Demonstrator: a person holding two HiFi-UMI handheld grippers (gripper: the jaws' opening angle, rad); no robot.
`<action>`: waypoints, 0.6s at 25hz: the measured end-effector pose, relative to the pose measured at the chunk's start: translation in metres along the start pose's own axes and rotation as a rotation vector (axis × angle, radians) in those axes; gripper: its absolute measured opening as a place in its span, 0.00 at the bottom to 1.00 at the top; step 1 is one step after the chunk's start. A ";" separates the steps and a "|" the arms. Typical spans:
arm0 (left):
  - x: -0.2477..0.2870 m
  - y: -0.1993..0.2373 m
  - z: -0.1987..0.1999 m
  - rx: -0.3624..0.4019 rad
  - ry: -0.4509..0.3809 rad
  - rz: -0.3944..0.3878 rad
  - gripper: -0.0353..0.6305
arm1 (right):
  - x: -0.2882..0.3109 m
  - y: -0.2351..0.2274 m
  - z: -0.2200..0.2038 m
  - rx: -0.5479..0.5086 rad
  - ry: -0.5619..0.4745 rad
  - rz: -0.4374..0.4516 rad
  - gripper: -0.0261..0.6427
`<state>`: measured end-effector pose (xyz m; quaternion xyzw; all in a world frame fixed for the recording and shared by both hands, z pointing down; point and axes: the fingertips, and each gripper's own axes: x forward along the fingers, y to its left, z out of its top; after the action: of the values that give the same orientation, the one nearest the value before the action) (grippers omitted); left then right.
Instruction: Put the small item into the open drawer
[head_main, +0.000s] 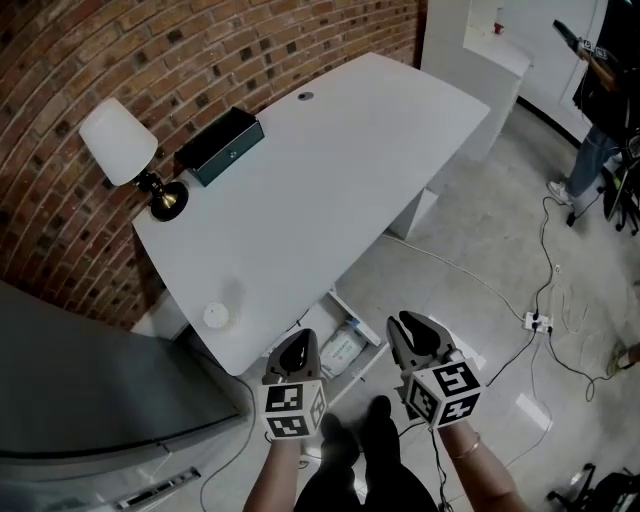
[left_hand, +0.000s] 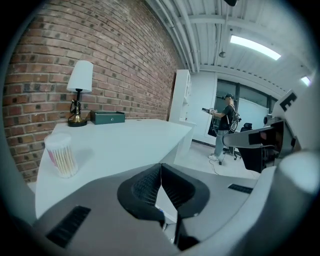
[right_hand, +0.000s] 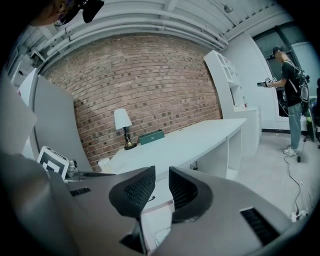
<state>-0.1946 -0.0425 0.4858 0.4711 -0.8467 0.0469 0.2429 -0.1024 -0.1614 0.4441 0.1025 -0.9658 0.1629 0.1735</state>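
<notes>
Rough brick wall (head_main: 60, 220), smooth matt desk (head_main: 340, 150)

Probably an office: white desk (head_main: 330, 170), table lamp (head_main: 120, 145), brick wall (head_main: 150, 50), floor cables (head_main: 560, 300).

We see only part of the open white drawer (head_main: 345, 348): the near edge of the white desk top (head_main: 330, 170) covers its back, and what lies inside is too small for us to tell. The standing person in dark clothes (head_main: 597, 110) is cut off by the head view's upper right corner. The small red thing (head_main: 498, 27) on the white cabinet (head_main: 500, 70) we cannot name. The grey panel (head_main: 90, 370) runs off the left edge.
</notes>
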 end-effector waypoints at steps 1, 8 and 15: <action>-0.005 -0.001 0.007 0.004 -0.008 -0.002 0.09 | -0.006 0.002 0.006 0.000 -0.009 -0.001 0.17; -0.031 -0.012 0.043 0.036 -0.058 -0.013 0.09 | -0.044 0.010 0.043 -0.001 -0.084 -0.018 0.13; -0.058 -0.023 0.066 0.069 -0.089 -0.019 0.09 | -0.080 0.016 0.069 0.003 -0.145 -0.027 0.08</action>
<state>-0.1750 -0.0305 0.3983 0.4886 -0.8501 0.0529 0.1892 -0.0536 -0.1594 0.3484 0.1272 -0.9741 0.1542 0.1053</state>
